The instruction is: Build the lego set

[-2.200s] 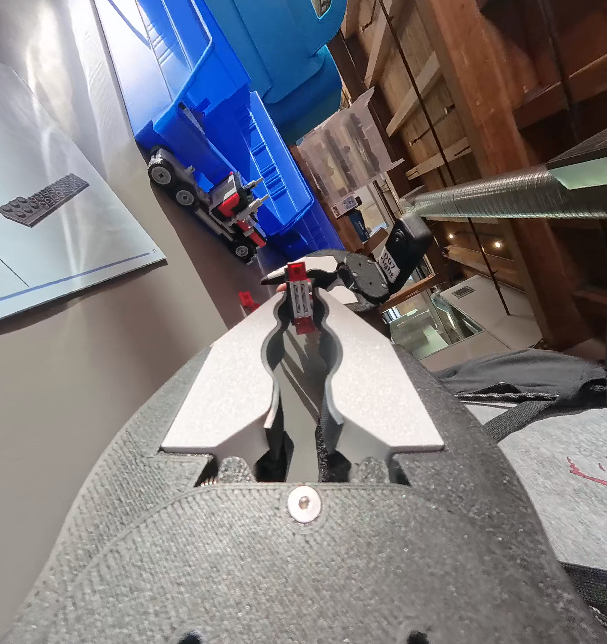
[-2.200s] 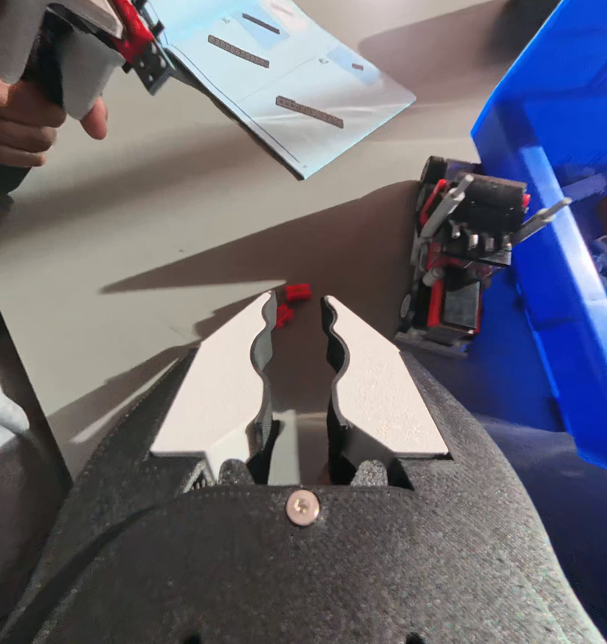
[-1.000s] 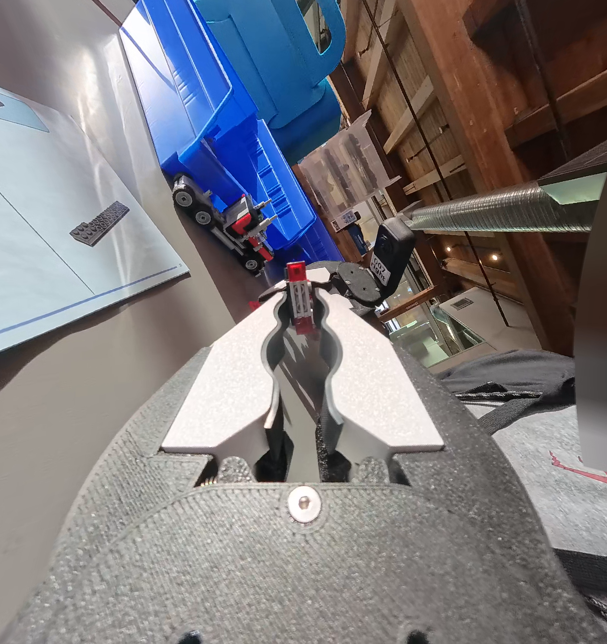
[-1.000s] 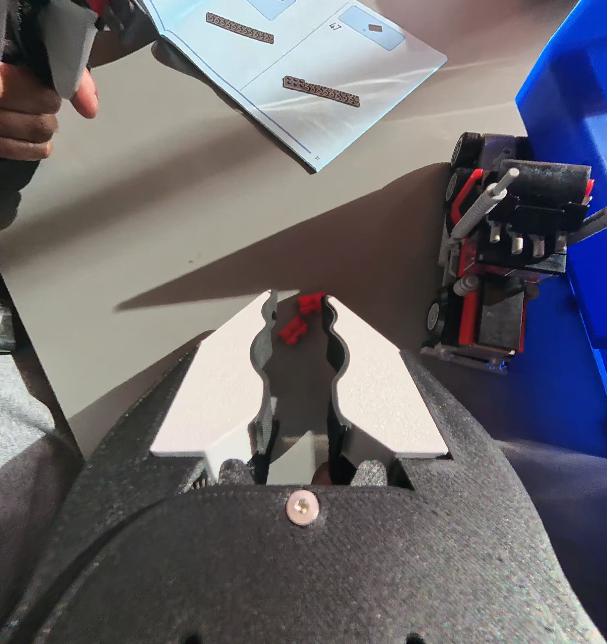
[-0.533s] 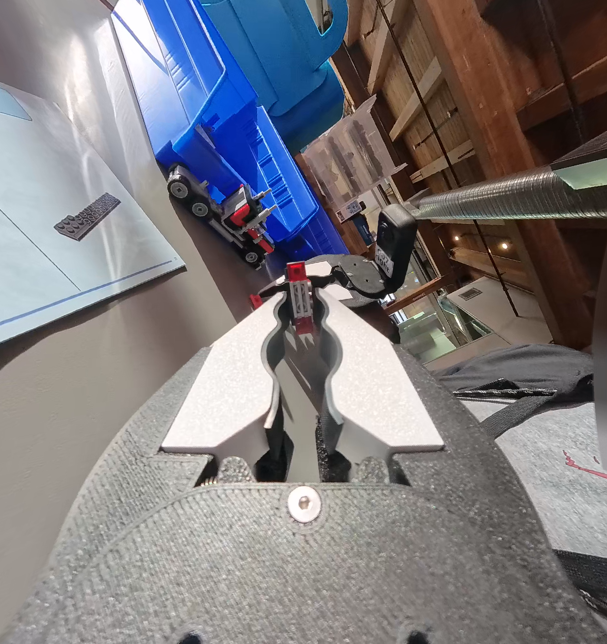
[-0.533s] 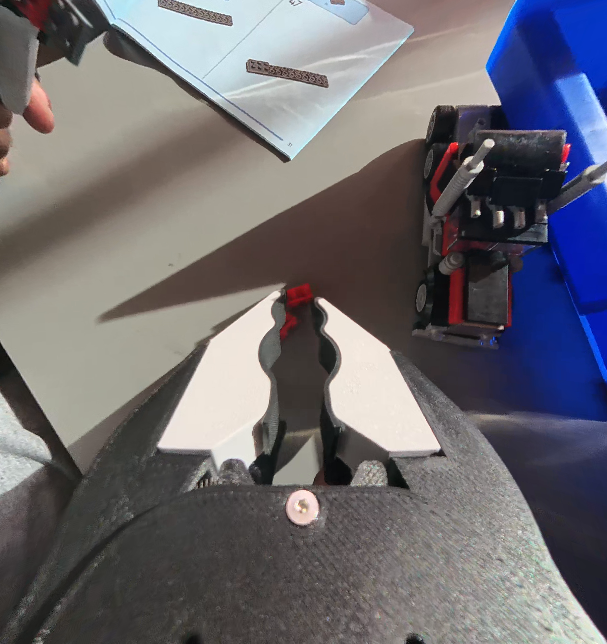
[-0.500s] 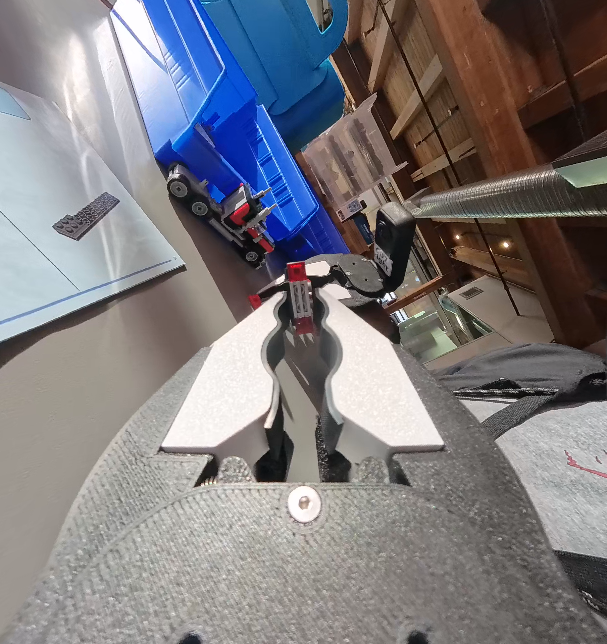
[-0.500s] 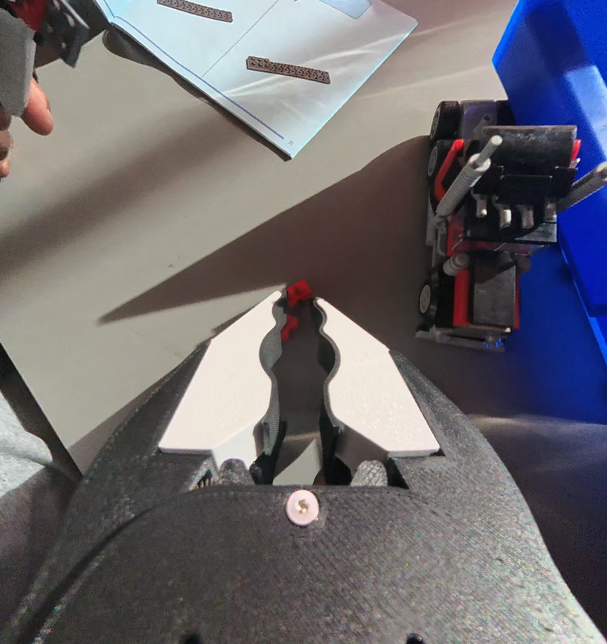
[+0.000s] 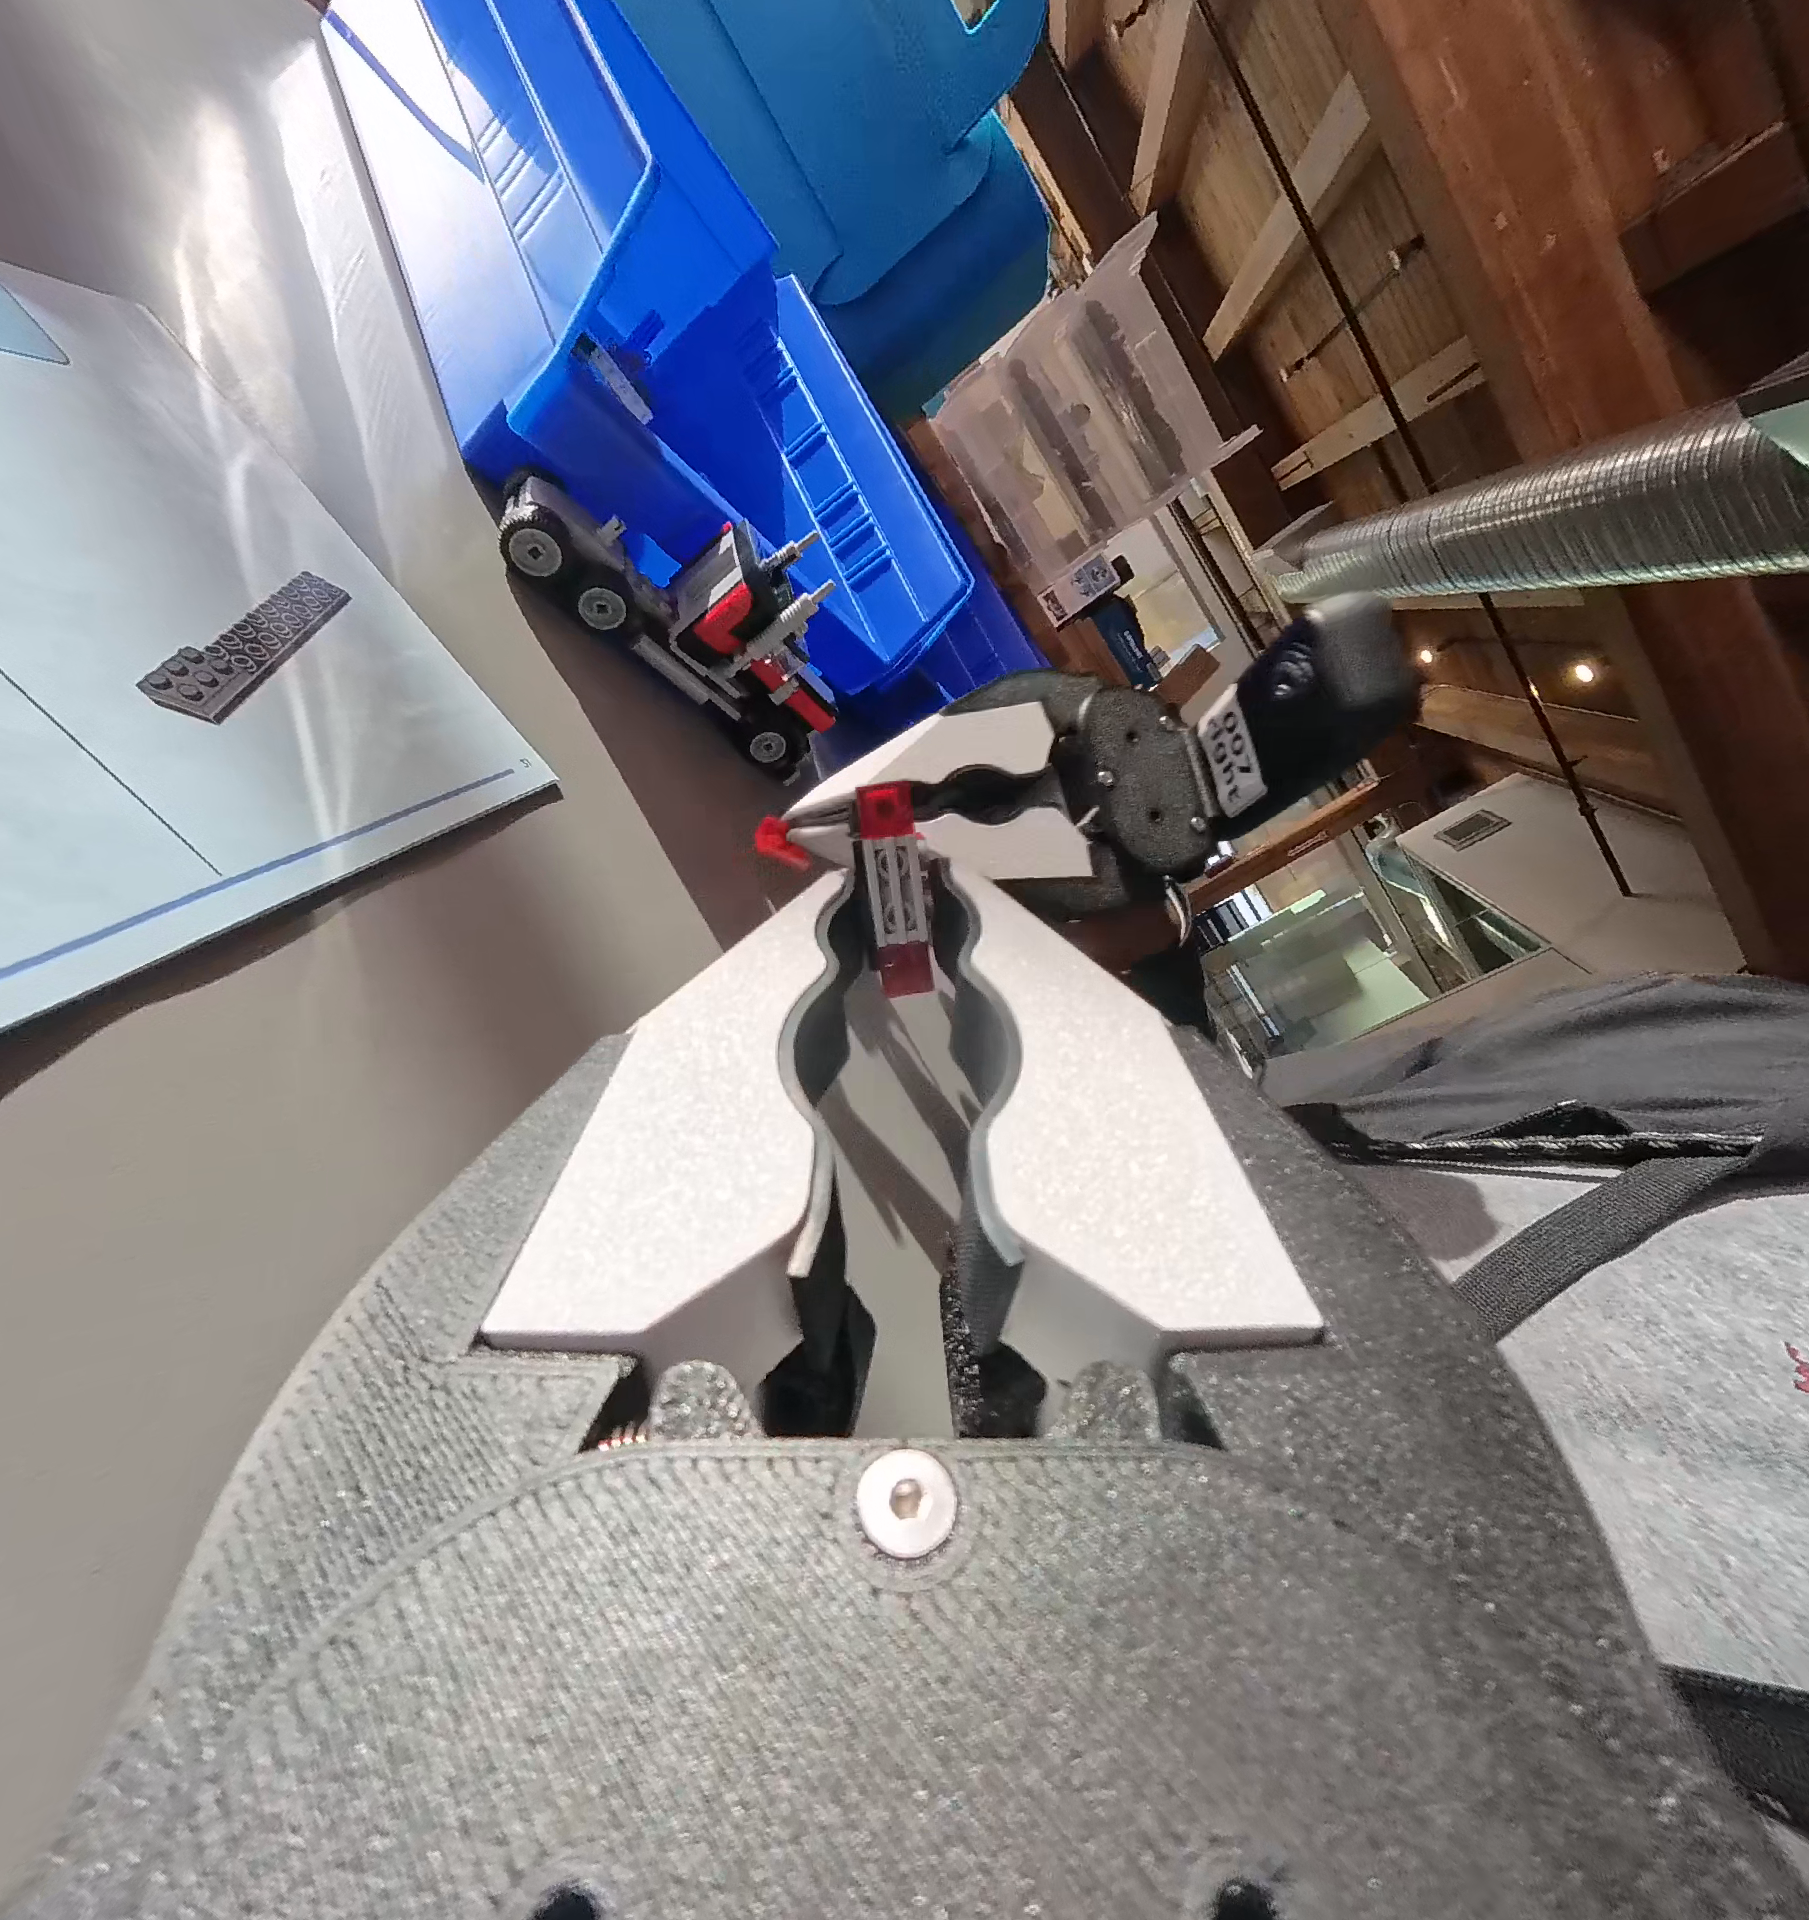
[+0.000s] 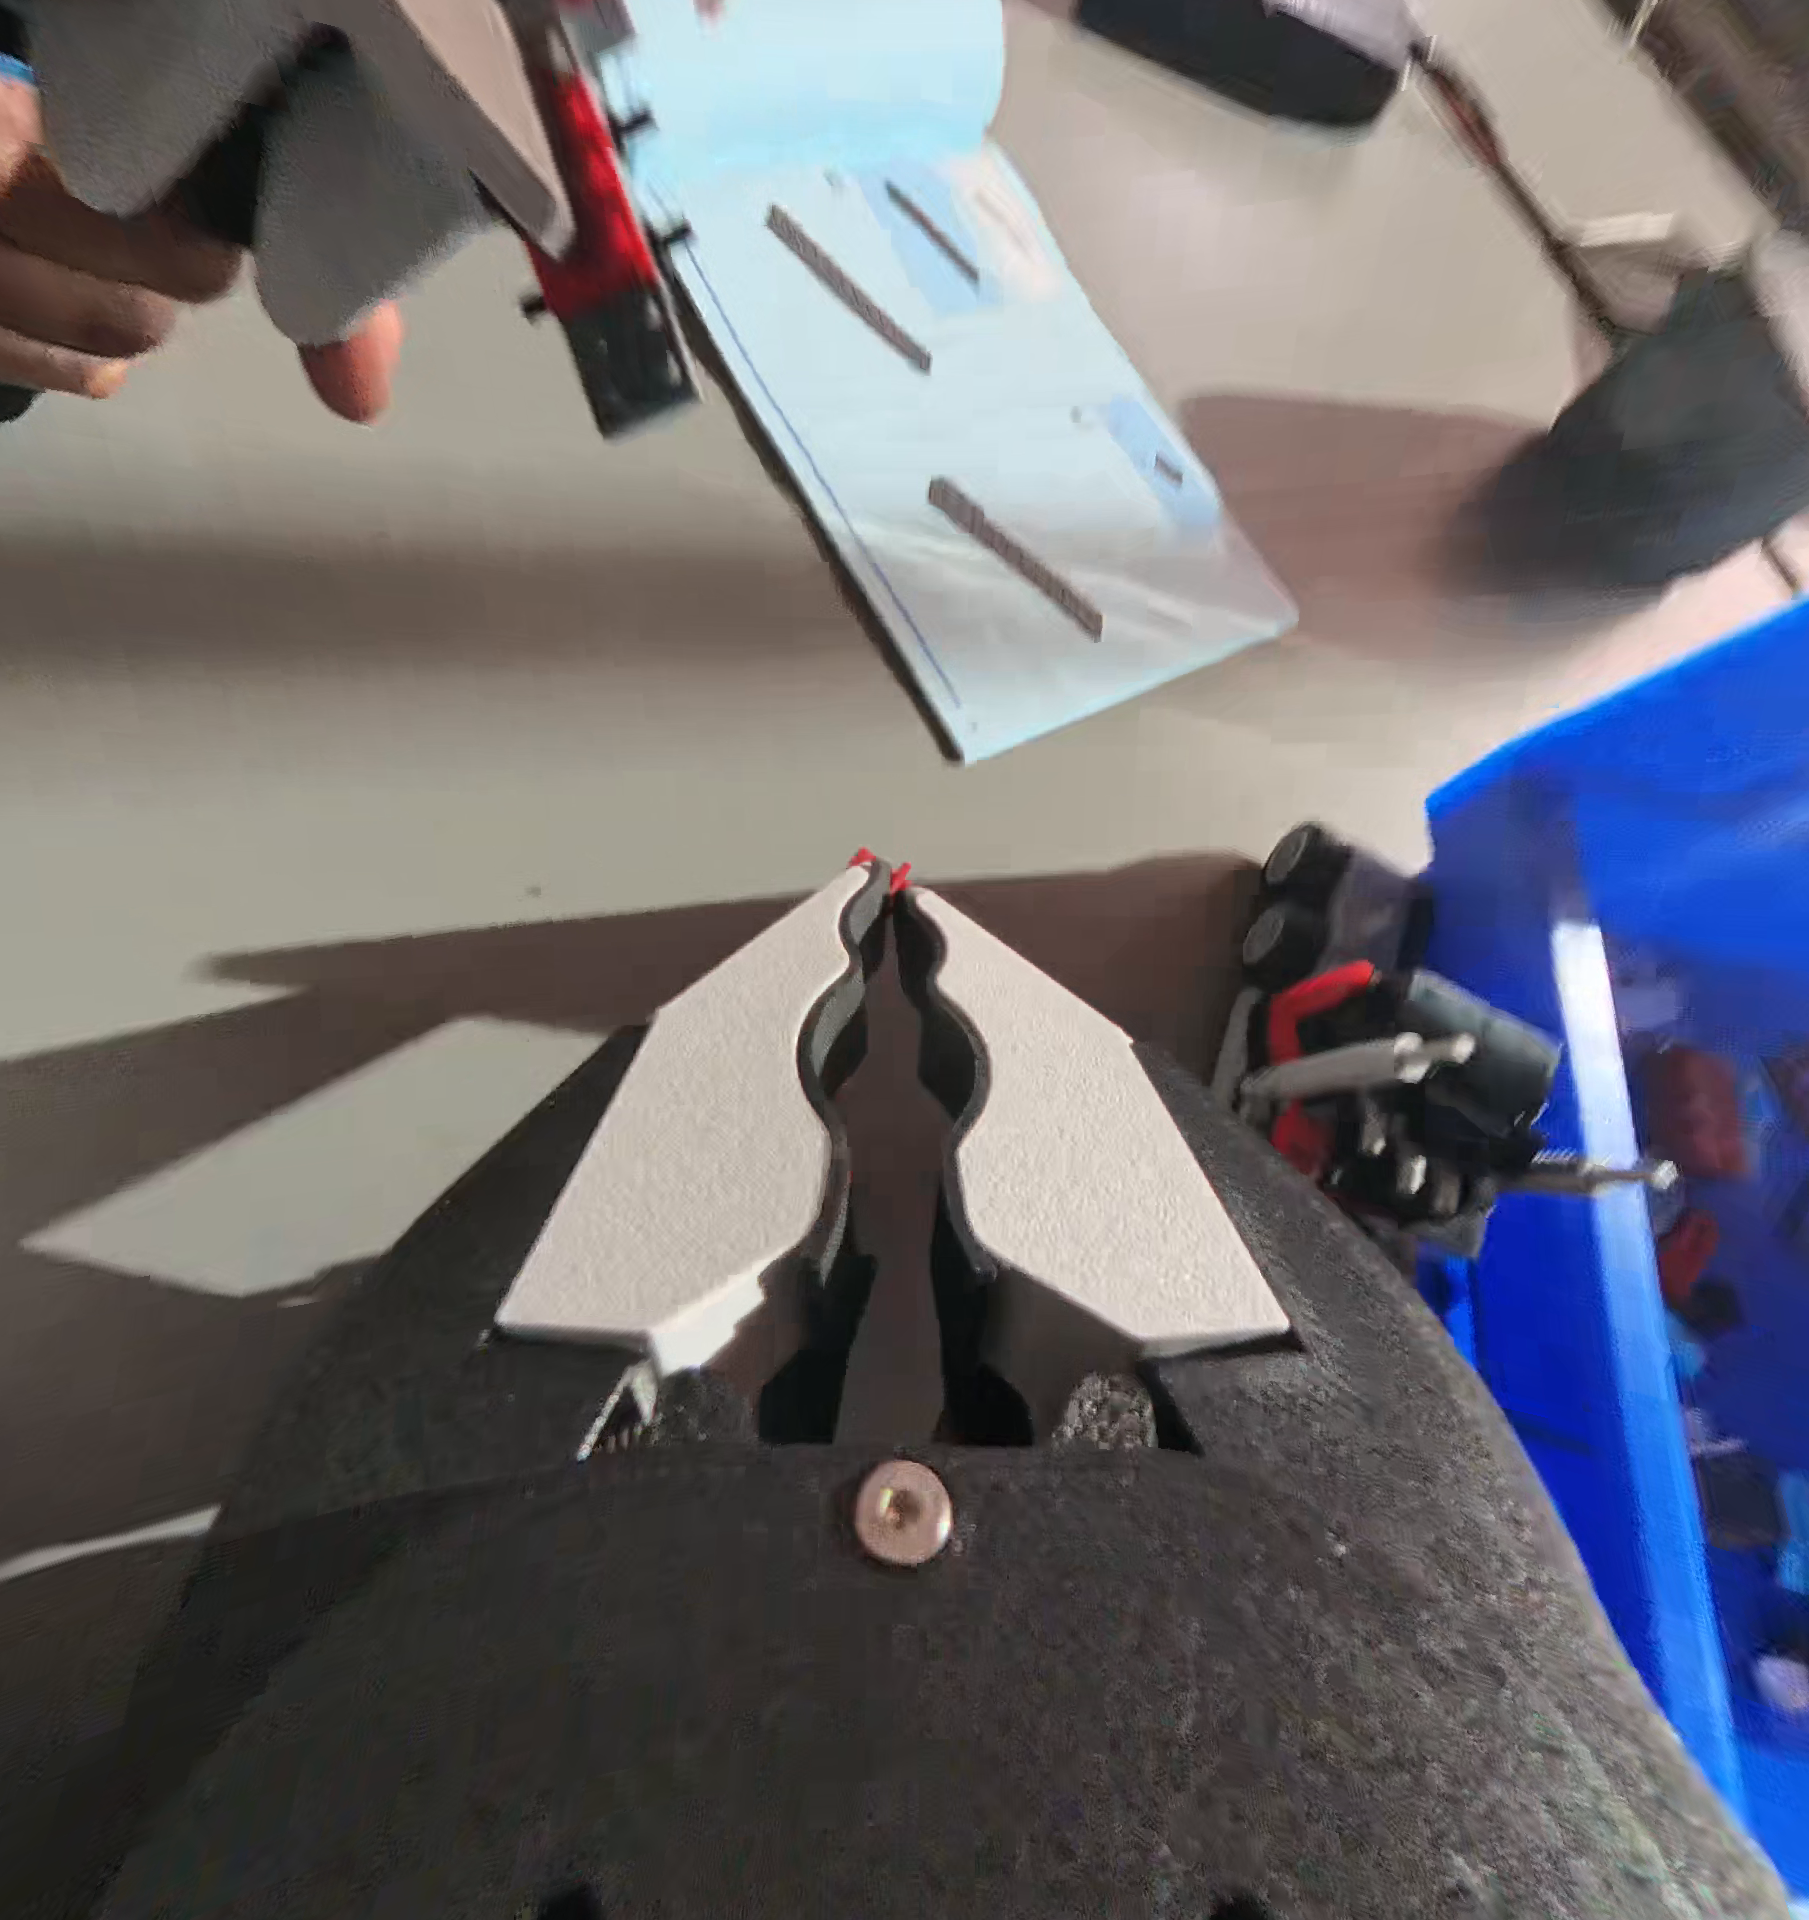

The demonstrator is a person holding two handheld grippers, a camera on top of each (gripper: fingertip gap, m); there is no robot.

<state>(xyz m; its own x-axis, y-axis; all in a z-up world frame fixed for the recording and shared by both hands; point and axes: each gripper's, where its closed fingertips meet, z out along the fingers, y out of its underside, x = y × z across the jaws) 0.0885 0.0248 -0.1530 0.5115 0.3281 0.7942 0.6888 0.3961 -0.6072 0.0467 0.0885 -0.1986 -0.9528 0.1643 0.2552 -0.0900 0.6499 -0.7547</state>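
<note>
Red and grey plastic make up the small sub-assembly [image 9: 895, 902], a narrow stack of bricks clamped between the tips of the left gripper [image 9: 895, 914] at the centre of the left wrist view. The same sub-assembly appears at the upper left of the right wrist view, blurred. The right gripper [image 10: 884, 891] is closed on a small red piece [image 10: 879, 864]; only slivers of it show past the tips at the centre of that view. In the left wrist view this piece [image 9: 775, 837] protrudes from the right gripper's tips, just left of the sub-assembly's top.

The partly built truck [image 9: 671, 623] lies on the grey table [image 9: 204, 1143] against the blue bin [image 9: 609, 312], above centre. The instruction booklet [image 9: 152, 623] lies open at the left.

Handling, judged: both parts are light, rigid and smooth. The red piece is held at its very edge, so it may pivot or slip under pressing force. Grip the sub-assembly across its flat sides, leaving the studded end free for mating
</note>
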